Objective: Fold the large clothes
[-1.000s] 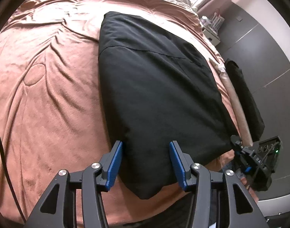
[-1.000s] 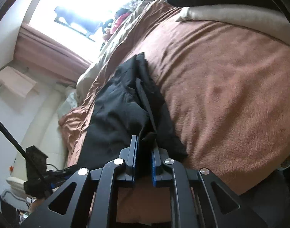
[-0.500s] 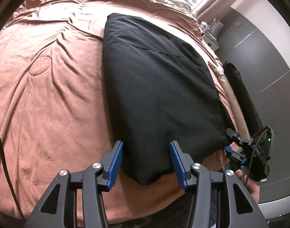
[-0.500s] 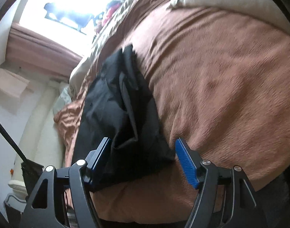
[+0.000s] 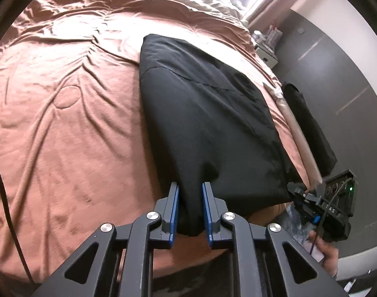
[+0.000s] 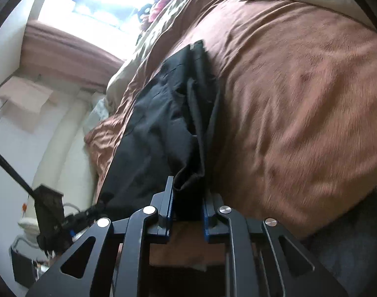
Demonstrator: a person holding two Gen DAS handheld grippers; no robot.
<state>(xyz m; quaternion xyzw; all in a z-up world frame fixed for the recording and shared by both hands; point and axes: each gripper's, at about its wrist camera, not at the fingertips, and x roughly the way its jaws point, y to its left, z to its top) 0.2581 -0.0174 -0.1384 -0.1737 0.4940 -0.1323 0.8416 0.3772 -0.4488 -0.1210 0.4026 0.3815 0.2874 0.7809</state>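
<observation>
Black garment (image 5: 203, 113), lying on the brown bedspread (image 5: 64, 123) as a long folded panel: lengthwise fold done, crosswise folds judged outstanding; left gripper (image 5: 189, 212) and right gripper (image 6: 187, 210), jaws just closed, each pinch a near-end corner.

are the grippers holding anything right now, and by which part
Both grip the black garment on the brown bedspread: the left gripper and the right gripper have just closed, one on each near corner.
</observation>
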